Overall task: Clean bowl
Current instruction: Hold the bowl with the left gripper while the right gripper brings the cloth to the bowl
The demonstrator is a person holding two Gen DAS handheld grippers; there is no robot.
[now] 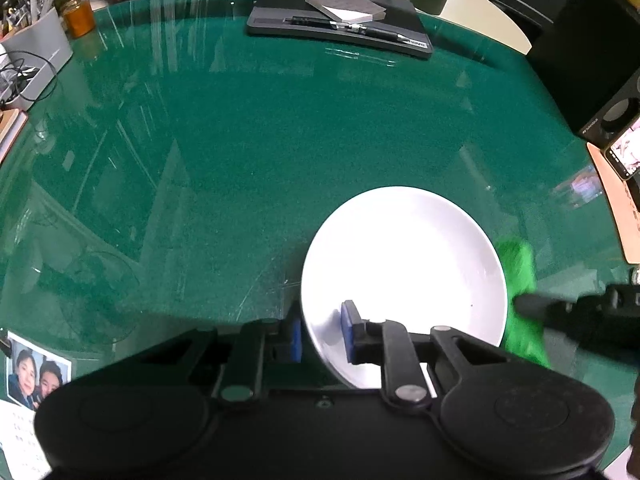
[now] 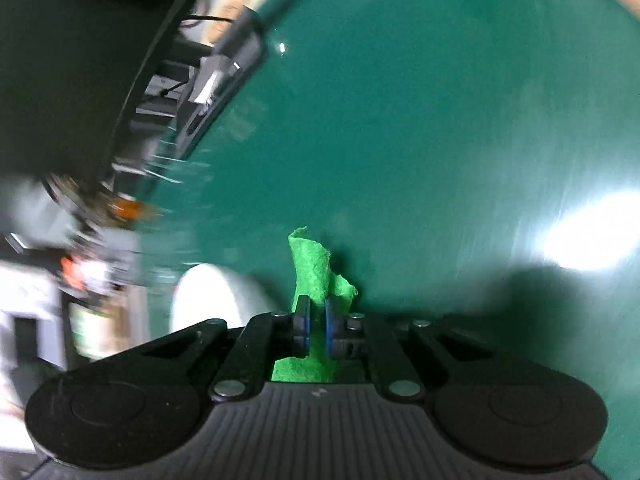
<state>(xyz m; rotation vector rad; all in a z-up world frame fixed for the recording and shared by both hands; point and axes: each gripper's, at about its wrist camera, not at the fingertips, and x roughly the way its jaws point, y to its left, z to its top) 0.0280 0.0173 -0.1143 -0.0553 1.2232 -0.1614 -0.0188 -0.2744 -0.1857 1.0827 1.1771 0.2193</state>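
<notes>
Left wrist view, left gripper pinching bowl rim, cloth clamped in right gripper alongside.

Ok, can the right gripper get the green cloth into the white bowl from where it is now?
Probably yes. The right gripper is shut on the green cloth just beside the white bowl, whose inside looks bare. The left gripper straddles only the near rim, so the way in looks free.
</notes>
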